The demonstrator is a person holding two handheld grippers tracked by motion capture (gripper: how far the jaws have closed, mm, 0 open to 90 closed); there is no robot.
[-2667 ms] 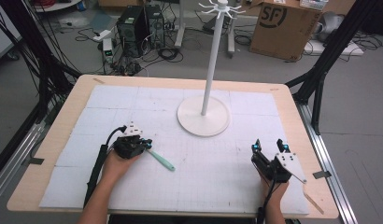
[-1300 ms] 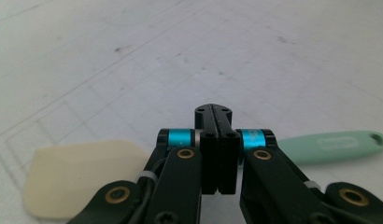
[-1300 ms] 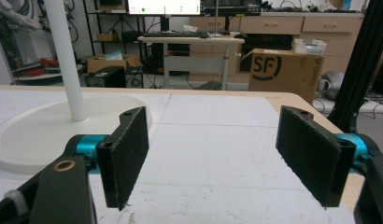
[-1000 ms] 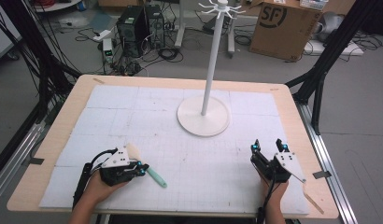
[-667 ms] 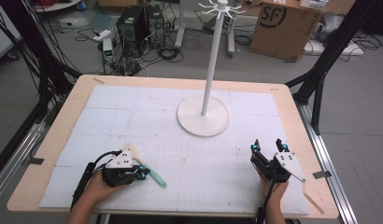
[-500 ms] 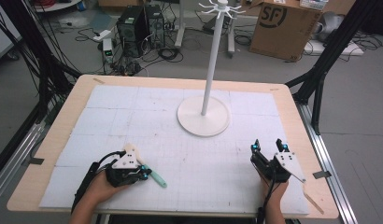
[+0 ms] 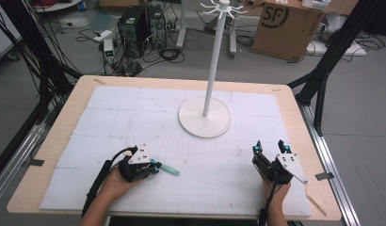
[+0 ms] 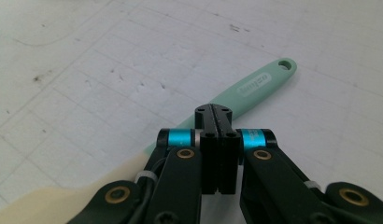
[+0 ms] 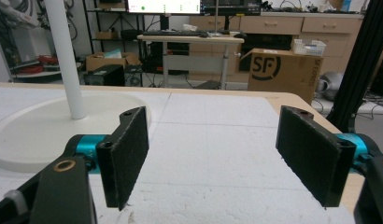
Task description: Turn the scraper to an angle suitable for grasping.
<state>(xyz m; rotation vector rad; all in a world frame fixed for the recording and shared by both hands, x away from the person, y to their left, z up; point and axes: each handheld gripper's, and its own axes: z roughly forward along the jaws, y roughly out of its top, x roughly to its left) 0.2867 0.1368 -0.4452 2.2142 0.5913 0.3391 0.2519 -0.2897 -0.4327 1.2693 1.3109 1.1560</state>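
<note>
Spatula [image 8: 255,84] handle clamped under left gripper [image 8: 213,112]'s closed jaws; right gripper [image 9: 213,154] waits open. Next, probably lift toward stand [image 7: 204,117].

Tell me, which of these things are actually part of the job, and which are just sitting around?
In the job:
- the mint-green spatula, clamped at its handle by the left gripper
- the white hook stand, probably where it will hang

Just about:
- the right gripper, open and idle
- the cardboard box and the computer towers on the floor
</note>
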